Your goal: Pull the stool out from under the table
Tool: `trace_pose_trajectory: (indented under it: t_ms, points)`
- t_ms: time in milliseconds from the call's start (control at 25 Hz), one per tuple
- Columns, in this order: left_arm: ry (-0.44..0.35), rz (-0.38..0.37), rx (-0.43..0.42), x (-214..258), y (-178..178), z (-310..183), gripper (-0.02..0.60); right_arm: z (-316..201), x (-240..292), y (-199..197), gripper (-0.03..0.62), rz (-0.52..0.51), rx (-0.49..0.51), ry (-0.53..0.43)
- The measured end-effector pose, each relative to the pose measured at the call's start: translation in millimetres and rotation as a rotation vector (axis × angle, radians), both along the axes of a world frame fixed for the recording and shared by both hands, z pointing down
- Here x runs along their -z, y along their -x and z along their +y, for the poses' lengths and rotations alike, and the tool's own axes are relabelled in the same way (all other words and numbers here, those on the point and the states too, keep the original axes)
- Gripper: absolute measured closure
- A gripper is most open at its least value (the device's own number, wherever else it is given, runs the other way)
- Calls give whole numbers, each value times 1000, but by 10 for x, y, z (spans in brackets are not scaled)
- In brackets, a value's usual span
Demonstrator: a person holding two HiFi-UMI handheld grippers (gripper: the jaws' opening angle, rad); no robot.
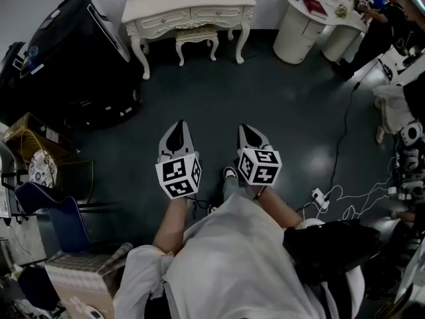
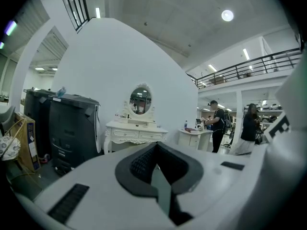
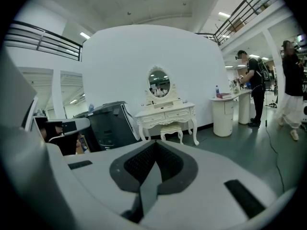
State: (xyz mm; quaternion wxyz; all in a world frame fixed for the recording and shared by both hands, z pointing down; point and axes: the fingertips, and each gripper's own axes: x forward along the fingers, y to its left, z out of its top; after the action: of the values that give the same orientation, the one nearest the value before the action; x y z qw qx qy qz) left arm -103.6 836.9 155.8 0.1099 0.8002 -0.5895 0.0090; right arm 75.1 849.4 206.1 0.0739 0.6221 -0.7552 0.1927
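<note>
Two tools are held side by side over the dark floor. The left tool and the right tool each have their jaws pressed together with nothing between them. One white stool stands tucked under the one ornate white dressing counter, between its front legs, against the far wall and well apart from both tools. The counter has two drawers and carries one oval mirror. One large black cabinet stands to its left. Two people stand by a round white counter on the right.
</note>
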Motion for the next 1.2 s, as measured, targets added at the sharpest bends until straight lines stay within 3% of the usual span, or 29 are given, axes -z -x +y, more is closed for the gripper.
trace_pose_trajectory:
  t_ms: [360, 640, 920, 1200]
  points:
    - [20, -1, 26, -123, 53, -882, 583, -915, -121, 30, 594, 43, 33, 6]
    - [51, -8, 50, -89, 63, -2009, 583, -2131, -131, -47, 594, 39, 53, 39]
    - [81, 31, 77, -132, 41, -3105, 583, -3314, -96, -235, 594, 45, 78, 51]
    - [95, 16, 98, -257, 143, -3671, 583, -3972, -164, -369, 594, 32, 52, 65]
